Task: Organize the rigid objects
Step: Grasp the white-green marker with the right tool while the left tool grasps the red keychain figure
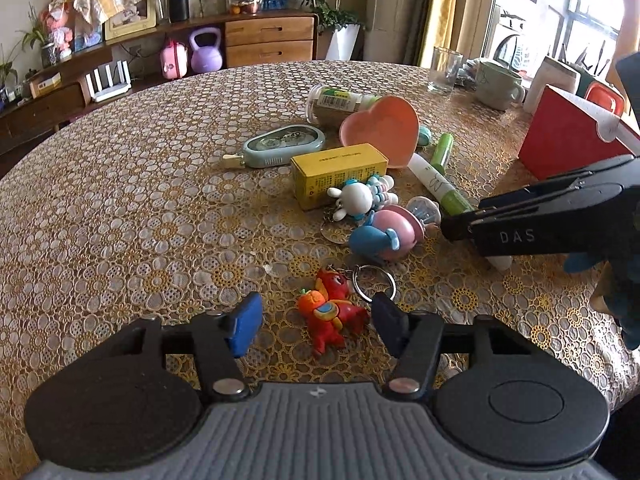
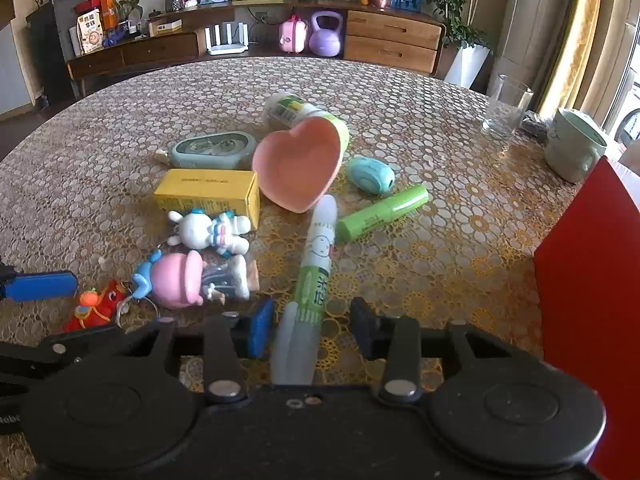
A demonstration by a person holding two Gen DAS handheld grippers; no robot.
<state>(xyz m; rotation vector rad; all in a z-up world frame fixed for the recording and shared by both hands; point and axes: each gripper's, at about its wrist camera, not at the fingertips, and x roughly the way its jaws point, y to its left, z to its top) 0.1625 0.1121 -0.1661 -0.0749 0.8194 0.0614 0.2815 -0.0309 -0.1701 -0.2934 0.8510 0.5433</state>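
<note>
Grippers both spread. Your left gripper (image 1: 316, 322) straddles the red keychain figure (image 1: 330, 312) at lower centre of frame, pads clear of it. Your right gripper (image 2: 312, 326) brackets the white-and-green tube (image 2: 314, 276), bottom centre, untouched. Red box (image 2: 592, 280) stands at right edge.

Both hand-held grippers (image 1: 316, 322) (image 2: 312, 326) open, low

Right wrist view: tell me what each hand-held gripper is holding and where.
Nothing held. The right hand-held gripper is open around the white-and-green tube's near end; the left hand-held gripper is open around the red keychain toy.
</note>
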